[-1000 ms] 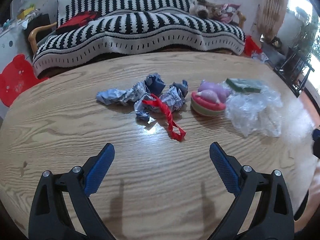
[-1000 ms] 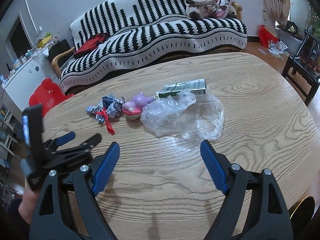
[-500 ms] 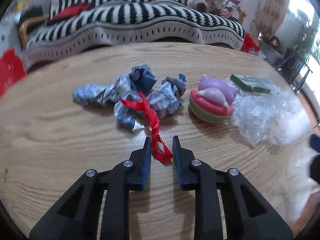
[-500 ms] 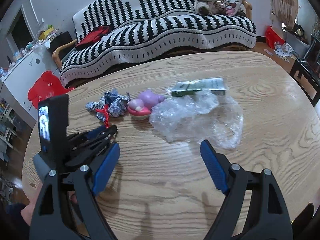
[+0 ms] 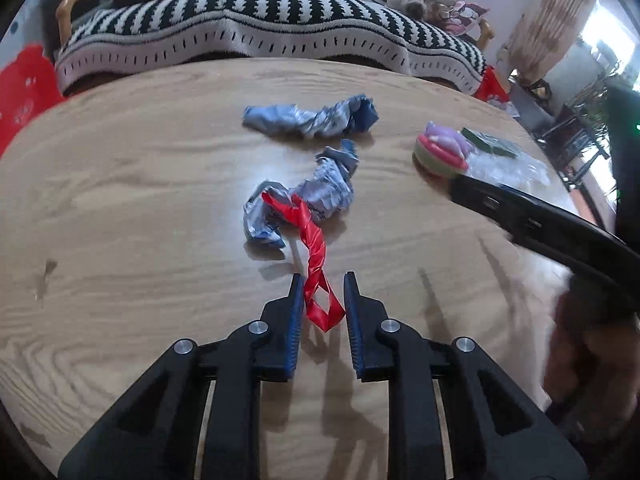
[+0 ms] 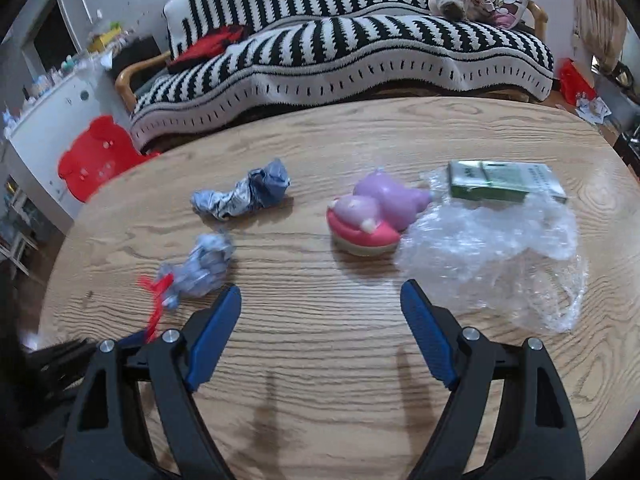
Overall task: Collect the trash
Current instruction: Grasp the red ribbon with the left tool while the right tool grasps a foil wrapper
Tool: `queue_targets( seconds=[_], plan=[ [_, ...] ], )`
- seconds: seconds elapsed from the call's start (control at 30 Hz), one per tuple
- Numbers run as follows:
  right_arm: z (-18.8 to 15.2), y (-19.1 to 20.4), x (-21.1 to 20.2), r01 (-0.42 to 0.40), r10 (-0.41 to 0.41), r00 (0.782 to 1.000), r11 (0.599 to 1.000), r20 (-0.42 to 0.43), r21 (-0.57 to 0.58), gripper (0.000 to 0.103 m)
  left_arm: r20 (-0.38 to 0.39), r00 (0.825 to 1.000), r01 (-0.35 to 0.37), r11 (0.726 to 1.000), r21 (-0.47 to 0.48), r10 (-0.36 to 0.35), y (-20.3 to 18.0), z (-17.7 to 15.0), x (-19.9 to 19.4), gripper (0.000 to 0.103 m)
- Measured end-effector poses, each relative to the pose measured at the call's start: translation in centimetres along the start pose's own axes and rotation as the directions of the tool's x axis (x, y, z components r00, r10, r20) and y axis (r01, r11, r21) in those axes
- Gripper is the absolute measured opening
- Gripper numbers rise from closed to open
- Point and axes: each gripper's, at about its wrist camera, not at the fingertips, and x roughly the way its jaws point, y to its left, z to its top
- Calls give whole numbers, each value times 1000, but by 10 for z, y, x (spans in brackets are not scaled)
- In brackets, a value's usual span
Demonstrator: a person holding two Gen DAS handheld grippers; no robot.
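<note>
My left gripper [image 5: 321,284] is shut on the near loop of a twisted red ribbon [image 5: 314,254]. The ribbon's far end lies over a crumpled blue-white wrapper [image 5: 316,196] that trails with it. A second crumpled wrapper [image 5: 316,120] lies farther back. In the right wrist view, my right gripper [image 6: 321,302] is open and empty above the table, with the near wrapper [image 6: 204,266] and red ribbon [image 6: 156,300] to its left, the far wrapper [image 6: 244,194] behind, and clear crumpled plastic [image 6: 500,256] to its right.
A pink and purple toy [image 6: 372,216] stands mid-table and a green box [image 6: 500,182] lies behind the plastic. The oval wooden table [image 6: 320,360] ends close on the left. A striped sofa [image 6: 340,40] stands behind it. My right gripper's arm [image 5: 540,220] crosses the left view.
My left gripper closed on the red ribbon and pulled it back toward me, dragging one wrapper away from the other. My right gripper moved forward and left, staying open.
</note>
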Motion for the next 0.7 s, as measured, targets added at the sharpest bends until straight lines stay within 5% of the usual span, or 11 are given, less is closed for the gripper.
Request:
queue_targets(
  seconds=[0.57, 0.7],
  plan=[
    [43, 58, 65, -34, 33, 999, 999, -21, -39, 80, 96, 995, -21, 997, -81, 29, 52, 12, -31, 19],
    [64, 44, 88, -78, 83, 995, 991, -46, 113, 85, 109, 994, -19, 997, -79, 28, 49, 17, -33, 20]
  ],
)
